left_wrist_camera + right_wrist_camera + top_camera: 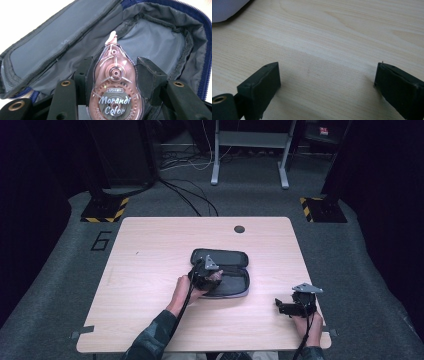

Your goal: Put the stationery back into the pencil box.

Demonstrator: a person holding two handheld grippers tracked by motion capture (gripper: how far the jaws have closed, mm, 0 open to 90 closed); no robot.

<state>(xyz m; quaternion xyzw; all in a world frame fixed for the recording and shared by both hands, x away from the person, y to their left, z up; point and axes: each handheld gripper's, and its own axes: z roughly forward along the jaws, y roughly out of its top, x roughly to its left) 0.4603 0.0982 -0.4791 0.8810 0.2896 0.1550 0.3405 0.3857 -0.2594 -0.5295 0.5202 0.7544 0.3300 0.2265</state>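
Observation:
A dark zip pouch (pixel 225 270) lies open in the middle of the wooden table (pixel 150 250). My left gripper (pixel 209 276) hovers over its near half, shut on a pink see-through correction tape dispenser (pixel 115 85) marked "Morandi Color". The dispenser's white tip points into the grey lining of the pouch (pixel 155 42), whose blue zip runs along the edge. My right gripper (pixel 286 307) rests near the table's front right corner, and its jaws stand wide open over bare wood (pixel 324 50) with nothing between them.
A round cable hole (pixel 239 228) sits near the table's far edge. A pale grey corner of the pouch (pixel 227 7) shows at the top left of the right gripper view. Stands, cables and hazard-striped feet lie on the floor beyond the table.

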